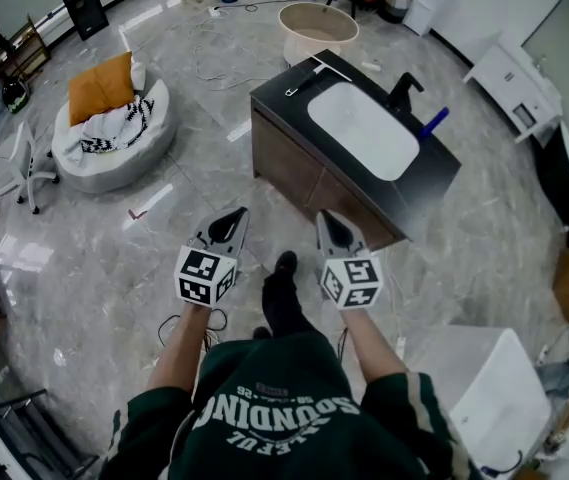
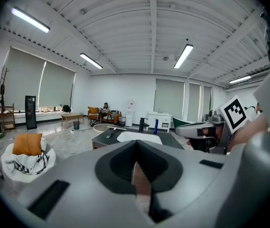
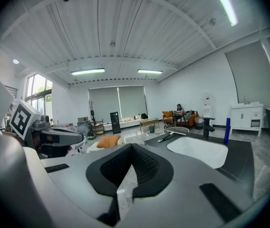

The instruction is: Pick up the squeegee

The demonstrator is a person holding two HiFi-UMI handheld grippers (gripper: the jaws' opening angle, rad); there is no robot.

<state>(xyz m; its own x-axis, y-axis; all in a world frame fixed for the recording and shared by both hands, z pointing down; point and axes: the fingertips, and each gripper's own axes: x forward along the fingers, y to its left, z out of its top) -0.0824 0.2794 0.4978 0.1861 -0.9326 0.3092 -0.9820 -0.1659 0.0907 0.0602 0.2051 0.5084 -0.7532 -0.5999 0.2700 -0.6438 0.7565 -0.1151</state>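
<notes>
Your sweatshirt (image 1: 289,408) reads "SOUNDING", upside down from the head view; the smaller line above it is too blurred to read. Each gripper carries one cube (image 1: 205,276) of black-and-white square markers, with no lettering.

There are two grippers, one squeegee, one sink (image 1: 362,128), one faucet (image 1: 404,90) and one blue bottle (image 1: 434,121).

You hold your forearms side by side. The left gripper (image 1: 234,213) and right gripper (image 1: 326,216) point forward and slightly down, both with jaws pressed together and empty.

The squeegee (image 1: 304,78) lies well ahead of both grippers, on the counter's (image 1: 434,183) far corner, left of the sink.
</notes>
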